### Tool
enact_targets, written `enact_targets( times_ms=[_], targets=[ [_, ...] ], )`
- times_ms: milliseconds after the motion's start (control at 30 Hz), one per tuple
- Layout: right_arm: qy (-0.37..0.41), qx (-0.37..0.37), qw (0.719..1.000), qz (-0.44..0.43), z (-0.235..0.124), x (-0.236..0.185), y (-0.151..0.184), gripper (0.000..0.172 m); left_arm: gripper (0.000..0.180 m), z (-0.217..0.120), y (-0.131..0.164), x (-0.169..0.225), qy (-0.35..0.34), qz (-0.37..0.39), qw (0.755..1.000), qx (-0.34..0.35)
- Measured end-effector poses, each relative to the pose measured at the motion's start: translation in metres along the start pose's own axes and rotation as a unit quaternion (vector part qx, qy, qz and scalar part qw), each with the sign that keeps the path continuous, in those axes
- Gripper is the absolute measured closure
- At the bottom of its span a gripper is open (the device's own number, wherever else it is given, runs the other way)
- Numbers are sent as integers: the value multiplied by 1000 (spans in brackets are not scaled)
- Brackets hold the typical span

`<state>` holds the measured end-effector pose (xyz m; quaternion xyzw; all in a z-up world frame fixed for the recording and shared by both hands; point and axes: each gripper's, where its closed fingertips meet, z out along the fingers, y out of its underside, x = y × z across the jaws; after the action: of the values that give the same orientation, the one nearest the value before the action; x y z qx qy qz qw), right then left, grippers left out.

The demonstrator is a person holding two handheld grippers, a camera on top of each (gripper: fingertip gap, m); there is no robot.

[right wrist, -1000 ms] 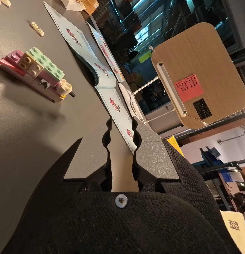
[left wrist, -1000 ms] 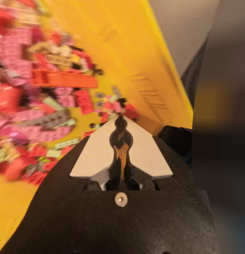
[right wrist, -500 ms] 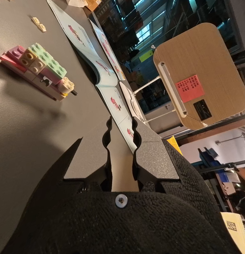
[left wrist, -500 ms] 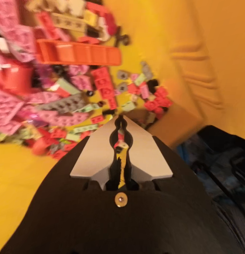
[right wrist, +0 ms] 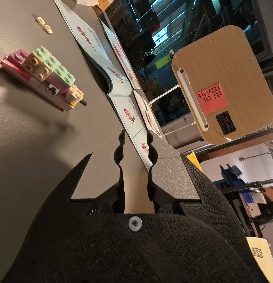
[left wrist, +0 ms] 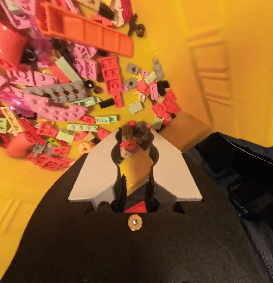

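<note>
Yellow plastic bin (left wrist: 171, 46), its floor strewn with loose building bricks in pink, coral, grey and pale green, a long orange piece (left wrist: 86, 30) lying near the far wall. Left gripper (left wrist: 135, 133) reaching down into the bin near its right wall, pale fingers (left wrist: 102, 165) parted by a moderate gap, nothing clamped between them. Seen through that gap, a blurred cluster of small bricks (left wrist: 132, 142), coral, pink and dark grey, lying on the bin floor between and just beyond the tips; contact with the pads impossible to judge through the motion blur. Just left of the tips, a round gold-coloured piece (left wrist: 84, 147); just right, a pale green brick (left wrist: 158, 122) beside a group of coral ones. Over at the dark table (right wrist: 41, 137), right gripper (right wrist: 135, 133) hovering with grey fingers (right wrist: 168, 168) likewise apart and bare, only tabletop showing between them. Open instruction booklet (right wrist: 117, 98) lying along the table's far edge, its near corner just past the right fingertip. Well to the left of that gripper, a partly built brick model (right wrist: 44, 78) with a mint-green top standing on the table, two small cream pieces (right wrist: 44, 25) farther back. Beyond the table's edge, a wooden panel (right wrist: 224, 82) bearing a red note and a black label.
</note>
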<state>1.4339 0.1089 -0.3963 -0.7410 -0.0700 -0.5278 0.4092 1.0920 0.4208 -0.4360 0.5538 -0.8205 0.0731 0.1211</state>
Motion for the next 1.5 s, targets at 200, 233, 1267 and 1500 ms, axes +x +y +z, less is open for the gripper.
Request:
enact_targets(
  times_ms=[200,233,1267,1500],
  targets=[
    [0,-1,1000,-3,0,-1,0,145,152,6,-5,4,-6,9,1000,6],
    [0,-1,1000,-4,0,-1,0,145,154,7,-3,2,-21,12,1000,-3],
    [8,25,999,28,-6,8,-6,146,151,-64,-89,-33,-175,-205,830,488],
    [6,34,998,47,-8,11,-7,147,153,-59,-88,-25,-213,-198,832,472]
  ],
)
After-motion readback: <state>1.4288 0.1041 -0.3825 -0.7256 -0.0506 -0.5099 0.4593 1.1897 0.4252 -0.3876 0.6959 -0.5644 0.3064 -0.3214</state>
